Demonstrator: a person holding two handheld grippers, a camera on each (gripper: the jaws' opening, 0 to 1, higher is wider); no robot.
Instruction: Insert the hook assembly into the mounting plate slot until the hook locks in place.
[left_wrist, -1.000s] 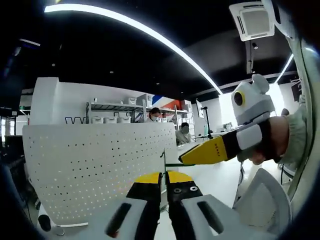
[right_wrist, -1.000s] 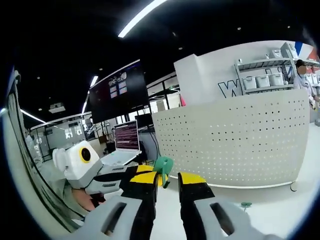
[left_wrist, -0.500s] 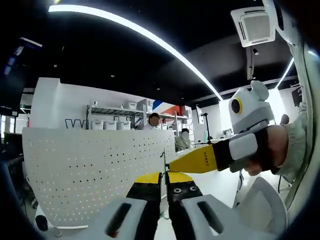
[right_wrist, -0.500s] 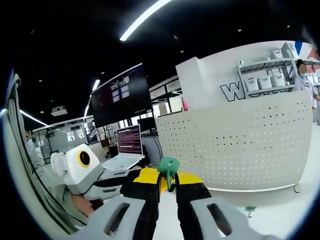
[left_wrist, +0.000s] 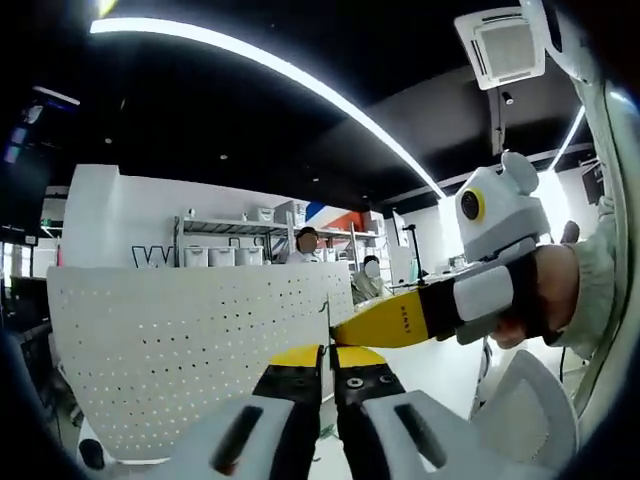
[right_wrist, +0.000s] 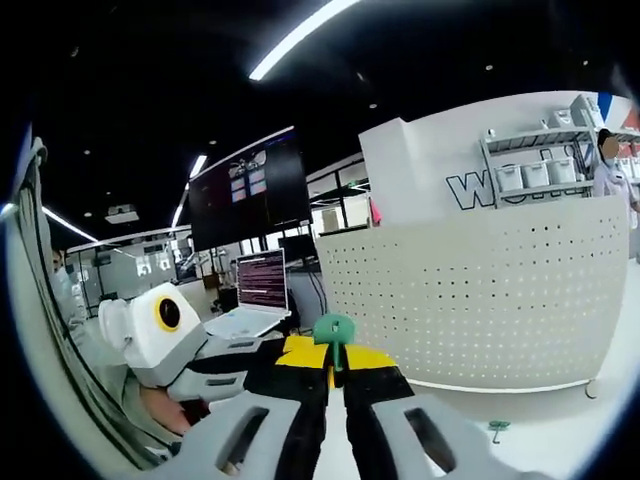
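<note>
In the left gripper view my left gripper is shut on a thin mounting plate, seen edge-on as a narrow upright strip above the yellow tips. My right gripper reaches in from the right, and its yellow tip touches that strip. In the right gripper view my right gripper is shut on the stem of the green hook, whose round head stands just above the jaws. The left gripper comes in from the left, its tips meeting mine at the hook. The joint between hook and plate is hidden by the jaws.
A curved white perforated panel stands behind on the white table. A small green part lies on the table at the lower right. An open laptop sits at the back left. People stand by the shelves.
My right gripper's jaws, open a second ago, have shut on the green hook. The right gripper has moved in until its tip reaches the plate held by the left gripper.
</note>
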